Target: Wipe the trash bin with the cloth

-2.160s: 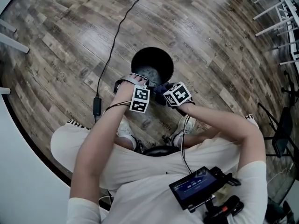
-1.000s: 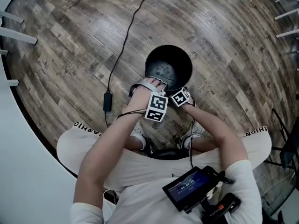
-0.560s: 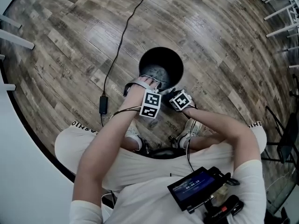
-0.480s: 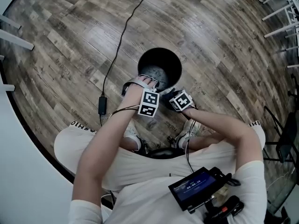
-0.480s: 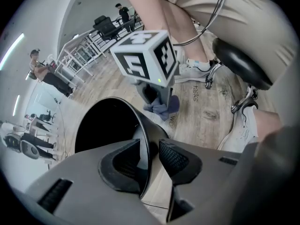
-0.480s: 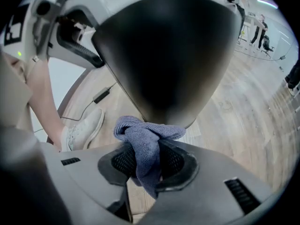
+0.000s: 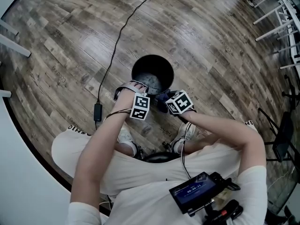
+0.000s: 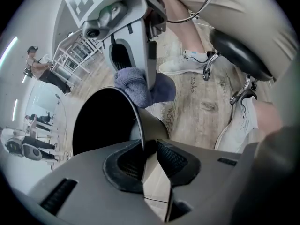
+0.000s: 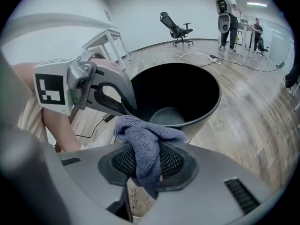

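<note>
Gripping cloth point(image 9: 140, 130), right gripper point(image 9: 143, 163) hovers beside trash bin point(image 9: 204, 118).

A black cable point(image 7: 110, 55) crosses the wooden floor point(image 7: 211, 41).

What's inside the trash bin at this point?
Inside the trash bin only its bare grey bottom and dark inner wall show, with no loose item visible. The cloth draped in front covers part of the near rim and the wall below it.
</note>
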The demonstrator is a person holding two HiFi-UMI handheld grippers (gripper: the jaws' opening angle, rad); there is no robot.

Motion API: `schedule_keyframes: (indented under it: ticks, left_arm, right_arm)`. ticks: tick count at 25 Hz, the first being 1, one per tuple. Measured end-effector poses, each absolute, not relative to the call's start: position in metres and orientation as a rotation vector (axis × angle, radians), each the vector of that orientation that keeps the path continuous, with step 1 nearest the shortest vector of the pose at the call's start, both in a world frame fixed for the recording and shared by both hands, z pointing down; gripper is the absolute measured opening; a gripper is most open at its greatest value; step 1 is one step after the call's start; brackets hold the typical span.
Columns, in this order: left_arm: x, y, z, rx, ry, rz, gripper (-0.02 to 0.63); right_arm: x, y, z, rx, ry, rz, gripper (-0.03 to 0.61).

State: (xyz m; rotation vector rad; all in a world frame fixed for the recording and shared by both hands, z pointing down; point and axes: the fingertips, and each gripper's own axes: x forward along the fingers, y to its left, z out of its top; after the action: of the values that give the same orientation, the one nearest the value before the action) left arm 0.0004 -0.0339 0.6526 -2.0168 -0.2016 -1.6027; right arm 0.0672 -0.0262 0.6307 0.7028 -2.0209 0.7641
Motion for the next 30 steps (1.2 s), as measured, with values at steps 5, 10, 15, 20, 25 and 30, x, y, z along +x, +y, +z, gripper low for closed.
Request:
schedule_keyframes:
  ticks: [5, 10, 15, 20, 25, 30]
  left_arm:
    - [0.008, -0.024, 0.653, -2.012, -0.223, -1.583, 0.077]
    - [0.013, -0.026, 0.652, -2.031, -0.212, -1.575, 0.075]
    - [0.019, -0.027, 0.65, -2.05, -0.197, -1.57, 0.075]
    - [0.027, -0.029, 0.649, -2.071, -0.185, -1.565, 0.075]
    - [0.03, -0.029, 0.649, -2.079, -0.172, -1.563, 0.075]
    - [0.029, -0.032, 0.65, -2.082, -0.164, -1.575, 0.075]
  right_arm:
    - [0.07, -0.024, 0.658, 0.688, -1.978, 0.781, 0.106]
    - [0.073, -0.03, 0.692, 0.67, -1.944, 0.73, 0.106]
    - [0.076, -0.036, 0.742, 0.664, -1.921, 0.666, 0.106]
    - [0.082, -0.04, 0.801, 0.7, -1.873, 0.63, 0.106]
    - [0.084, -0.039, 0.841, 0.737, -1.838, 0.592, 0.106]
    - [0.084, -0.04, 0.843, 0.763, -1.835, 0.583, 0.106]
